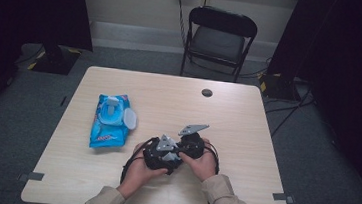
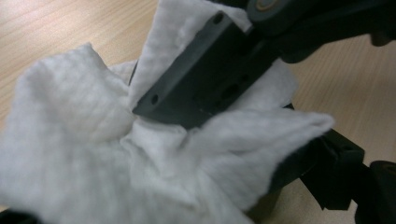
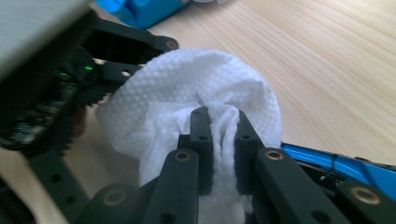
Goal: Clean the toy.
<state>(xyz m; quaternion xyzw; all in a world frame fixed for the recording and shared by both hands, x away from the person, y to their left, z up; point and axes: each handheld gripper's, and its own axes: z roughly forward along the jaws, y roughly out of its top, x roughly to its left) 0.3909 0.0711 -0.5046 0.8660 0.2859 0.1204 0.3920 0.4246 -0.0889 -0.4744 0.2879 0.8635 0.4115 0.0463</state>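
- I have both grippers close together over the near middle of the table (image 1: 246, 133), left gripper (image 1: 159, 156) beside right gripper (image 1: 190, 142).
- My right gripper (image 3: 219, 123) has its jaws pinched tight on a bunched fold of the white wipe (image 3: 205, 84).
- Left gripper view: the wipe (image 2: 84, 154) drapes over my left jaws and hides them; I cannot tell their gap or whether they grip.
- Blue wipe pack (image 1: 111, 120) lies left of my hands, lid flipped open.

No readable text

You can see print on the blue wipes pack (image 1: 110, 125), but it's too small and blurred to read.
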